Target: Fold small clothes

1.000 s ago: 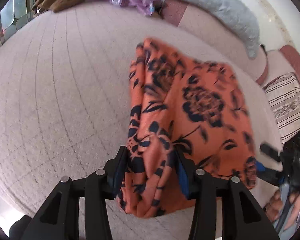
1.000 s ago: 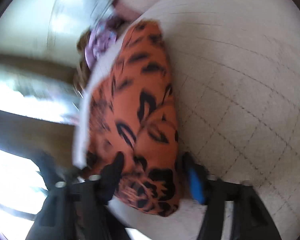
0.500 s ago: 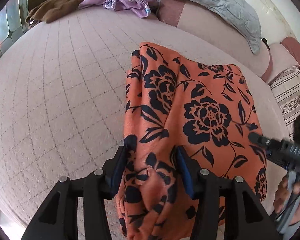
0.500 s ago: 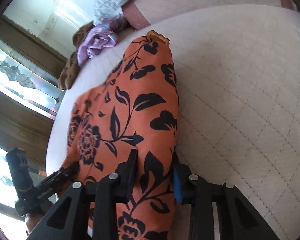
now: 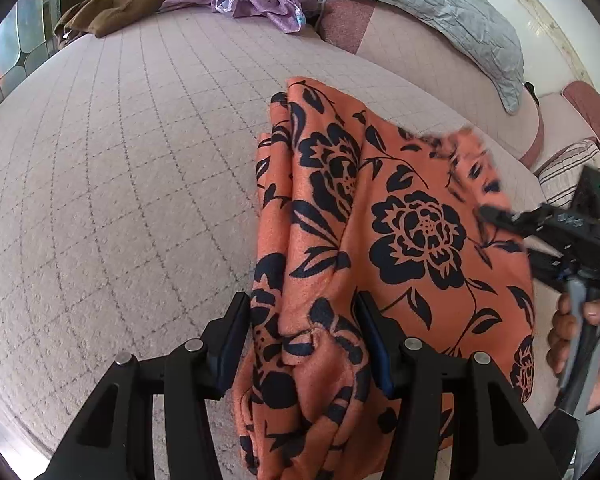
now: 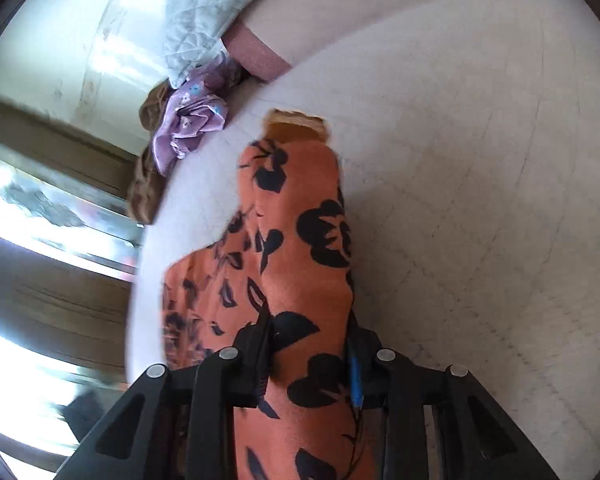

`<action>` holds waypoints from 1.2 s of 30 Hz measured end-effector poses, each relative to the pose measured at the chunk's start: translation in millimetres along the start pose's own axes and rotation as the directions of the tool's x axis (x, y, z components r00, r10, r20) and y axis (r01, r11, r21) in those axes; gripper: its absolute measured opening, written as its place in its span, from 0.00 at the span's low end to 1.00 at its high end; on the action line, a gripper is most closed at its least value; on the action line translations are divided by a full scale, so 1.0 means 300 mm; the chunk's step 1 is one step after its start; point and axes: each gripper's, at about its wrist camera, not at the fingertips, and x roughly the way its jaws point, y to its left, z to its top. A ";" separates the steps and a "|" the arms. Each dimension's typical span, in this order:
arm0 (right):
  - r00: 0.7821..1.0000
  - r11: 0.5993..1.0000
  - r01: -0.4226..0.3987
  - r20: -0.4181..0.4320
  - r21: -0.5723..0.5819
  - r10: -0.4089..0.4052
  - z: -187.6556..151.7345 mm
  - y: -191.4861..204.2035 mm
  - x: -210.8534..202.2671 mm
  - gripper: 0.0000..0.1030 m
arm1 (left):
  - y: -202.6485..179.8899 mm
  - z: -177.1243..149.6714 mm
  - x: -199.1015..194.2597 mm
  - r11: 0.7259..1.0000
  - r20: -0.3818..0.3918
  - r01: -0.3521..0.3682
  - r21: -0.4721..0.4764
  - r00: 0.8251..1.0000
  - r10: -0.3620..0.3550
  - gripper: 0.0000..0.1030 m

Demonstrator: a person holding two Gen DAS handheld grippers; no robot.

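Quilted pink bed (image 5: 120, 200) carries the orange floral garment (image 5: 400, 220), partly folded. Left gripper (image 5: 304, 332), jaws just widening, brackets a bunched fold; right gripper (image 6: 310, 356), just closing, pinches another fold between its pads.

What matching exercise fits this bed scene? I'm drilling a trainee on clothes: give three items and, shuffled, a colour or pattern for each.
Items:
1. garment between the left gripper fingers
2. crumpled cloth at the far end
3. quilted blanket

Looks:
A. pale grey
B. orange with black flowers
C. lilac

Pairs: 1-B, 2-C, 3-A
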 end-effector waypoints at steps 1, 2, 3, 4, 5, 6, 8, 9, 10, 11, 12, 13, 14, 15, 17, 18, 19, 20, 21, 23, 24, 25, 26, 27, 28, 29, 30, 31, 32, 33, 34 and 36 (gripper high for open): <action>1.000 0.999 0.013 -0.027 0.036 -0.012 -0.001 -0.027 0.025 0.33 | -0.006 0.001 -0.003 1.000 -0.001 -0.006 0.003 1.000 0.006 0.55; 0.999 0.996 -0.017 -0.033 0.085 0.020 0.001 -0.049 0.028 0.37 | -0.007 -0.002 -0.008 1.000 0.000 -0.009 0.003 1.000 0.009 0.55; 0.998 0.989 -0.054 -0.027 0.136 0.058 -0.001 -0.072 0.019 0.49 | -0.010 -0.003 -0.004 1.000 -0.001 -0.008 0.000 1.000 0.008 0.55; 0.998 0.985 -0.055 -0.027 0.165 0.060 -0.005 -0.082 0.004 0.72 | -0.011 0.002 0.000 1.000 -0.001 -0.006 -0.002 1.000 0.006 0.55; 0.999 0.984 -0.044 -0.022 0.173 0.049 -0.015 -0.078 -0.017 0.78 | -0.011 -0.002 0.000 1.000 0.002 -0.006 -0.003 1.000 0.006 0.55; 0.998 0.986 -0.054 -0.010 0.160 0.056 -0.025 -0.073 -0.038 0.79 | -0.015 -0.005 -0.005 1.000 0.004 -0.008 -0.002 1.000 0.008 0.55; 0.997 0.988 -0.081 0.007 0.128 0.081 -0.053 -0.047 -0.071 0.79 | -0.019 -0.010 -0.005 1.000 0.006 -0.014 -0.004 1.000 0.014 0.55; 0.997 0.988 -0.078 0.009 0.132 0.078 -0.074 -0.053 -0.085 0.79 | -0.023 -0.010 -0.003 1.000 0.007 -0.017 -0.005 1.000 0.017 0.55; 0.997 0.988 -0.078 -0.011 0.137 0.081 -0.096 -0.061 -0.081 0.78 | -0.026 -0.011 0.000 1.000 0.007 -0.019 -0.004 1.000 0.019 0.55; 0.995 0.989 -0.076 -0.054 0.123 0.083 -0.112 -0.066 -0.061 0.72 | -0.028 -0.012 -0.006 1.000 0.006 -0.020 -0.002 1.000 0.020 0.55; 0.993 0.995 -0.062 -0.100 0.078 0.070 -0.133 -0.057 -0.039 0.39 | -0.029 -0.014 -0.008 1.000 0.002 -0.019 0.000 1.000 0.019 0.55; 0.995 0.999 -0.027 -0.094 0.018 0.028 -0.148 -0.037 -0.045 0.37 | -0.028 -0.013 -0.010 1.000 0.001 -0.022 0.002 1.000 0.022 0.55; 0.998 0.999 0.001 -0.062 -0.034 -0.003 -0.157 -0.004 -0.069 0.37 | -0.028 -0.011 -0.015 1.000 -0.004 -0.024 0.001 1.000 0.024 0.55; 0.999 0.998 0.019 -0.040 -0.052 -0.021 -0.163 0.016 -0.091 0.37 | -0.026 -0.008 -0.032 1.000 -0.004 -0.026 -0.011 1.000 0.026 0.54; 0.998 0.996 0.056 -0.030 -0.062 -0.058 -0.169 0.031 -0.090 0.38 | -0.019 -0.006 -0.091 0.998 0.031 0.002 -0.055 1.000 0.000 0.52; 0.997 0.997 0.061 -0.050 -0.056 -0.064 -0.171 0.021 -0.074 0.45 | -0.011 -0.012 -0.129 0.997 0.072 0.039 -0.074 0.997 -0.034 0.52; 0.996 0.998 0.051 -0.066 -0.035 -0.053 -0.172 -0.001 -0.065 0.57 | -0.001 -0.026 -0.160 0.994 0.103 0.071 -0.082 0.993 -0.062 0.52; 0.997 1.000 0.023 -0.070 0.015 -0.021 -0.174 -0.036 -0.063 0.66 | 0.007 -0.039 -0.165 0.994 0.098 0.068 -0.083 0.993 -0.060 0.52; 0.997 0.998 0.000 -0.075 0.058 0.005 -0.181 -0.061 -0.058 0.70 | 0.025 -0.061 -0.140 0.993 0.054 0.065 -0.097 0.997 -0.060 0.49; 0.997 0.996 -0.042 -0.063 0.076 0.046 -0.199 -0.096 -0.083 0.70 | 0.093 -0.119 -0.065 0.966 -0.018 0.161 -0.201 0.986 -0.168 0.37; 0.997 0.996 -0.045 -0.063 0.073 0.050 -0.202 -0.101 -0.089 0.70 | 0.101 -0.121 -0.080 0.964 -0.007 0.175 -0.201 0.984 -0.180 0.34; 0.997 0.996 -0.047 -0.065 0.072 0.052 -0.206 -0.099 -0.086 0.70 | 0.105 -0.116 -0.105 0.960 -0.009 0.183 -0.211 0.982 -0.189 0.33; 0.996 0.997 -0.048 -0.068 0.066 0.053 -0.207 -0.101 -0.088 0.70 | 0.108 -0.114 -0.118 0.955 -0.007 0.192 -0.226 0.980 -0.199 0.31; 0.996 0.997 -0.047 -0.071 0.059 0.051 -0.207 -0.097 -0.085 0.70 | 0.109 -0.106 -0.135 0.950 -0.006 0.202 -0.237 0.978 -0.209 0.31; 0.996 0.997 -0.047 -0.074 0.056 0.051 -0.203 -0.101 -0.088 0.70 | 0.107 -0.097 -0.146 0.953 -0.010 0.200 -0.229 0.978 -0.208 0.31; 0.995 0.997 -0.049 -0.080 0.055 0.054 -0.201 -0.106 -0.088 0.70 | 0.103 -0.085 -0.158 0.956 -0.015 0.198 -0.216 0.978 -0.206 0.31; 0.995 0.997 -0.052 -0.085 0.058 0.057 -0.198 -0.111 -0.088 0.70 | 0.100 -0.066 -0.176 0.956 -0.001 0.207 -0.209 0.977 -0.212 0.31; 0.994 0.996 -0.056 -0.087 0.064 0.061 -0.197 -0.110 -0.087 0.71 | 0.093 -0.039 -0.191 0.954 0.020 0.224 -0.197 0.974 -0.225 0.32; 0.994 0.996 -0.059 -0.087 0.070 0.065 -0.193 -0.099 -0.077 0.72 | 0.082 -0.013 -0.203 0.955 0.033 0.237 -0.178 0.971 -0.235 0.38; 0.994 0.995 -0.063 -0.090 0.072 0.069 -0.189 -0.094 -0.072 0.75 | 0.071 0.026 -0.207 0.958 0.044 0.242 -0.155 0.970 -0.238 0.48; 0.993 0.996 -0.063 -0.093 0.069 0.070 -0.188 -0.093 -0.069 0.75 | 0.069 0.059 -0.196 0.960 0.052 0.242 -0.142 0.970 -0.237 0.54; 0.993 0.996 -0.060 -0.098 0.063 0.066 -0.182 -0.081 -0.063 0.76 | 0.081 0.153 -0.129 0.952 0.039 0.267 -0.152 0.964 -0.264 0.59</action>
